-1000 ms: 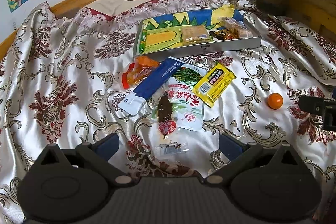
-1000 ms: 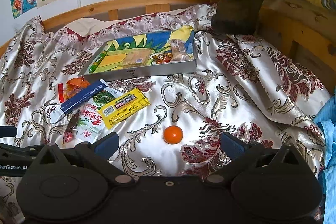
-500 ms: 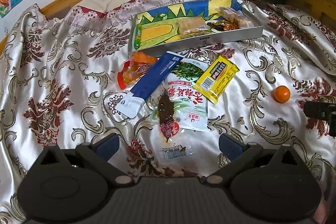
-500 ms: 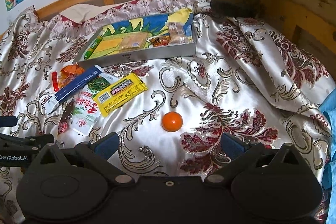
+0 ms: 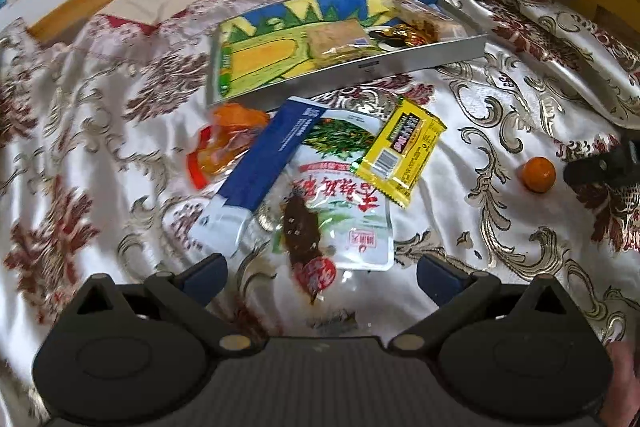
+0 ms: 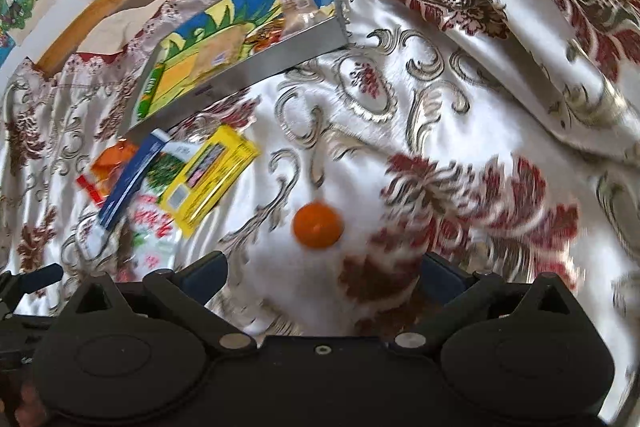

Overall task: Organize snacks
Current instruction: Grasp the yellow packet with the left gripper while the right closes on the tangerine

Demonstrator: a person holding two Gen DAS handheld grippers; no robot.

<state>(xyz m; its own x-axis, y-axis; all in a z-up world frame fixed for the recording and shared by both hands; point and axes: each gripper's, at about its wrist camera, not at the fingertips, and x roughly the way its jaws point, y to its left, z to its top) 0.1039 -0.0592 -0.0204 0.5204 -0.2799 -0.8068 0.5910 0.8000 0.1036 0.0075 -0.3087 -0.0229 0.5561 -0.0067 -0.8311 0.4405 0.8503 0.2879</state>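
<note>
Motion blur smeared the bedspread in the right wrist view, the blue packet hid part of the orange pouch, and print on the yellow packet was illegible.

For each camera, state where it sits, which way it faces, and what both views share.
Left wrist: sits behind the open left gripper, facing the snack pile, nearest the white packet; the right gripper's tip shows at the right edge.
Right wrist: sits behind the open right gripper, tilted, facing the orange.
Shared: the orange, yellow packet, blue packet, tray.
</note>
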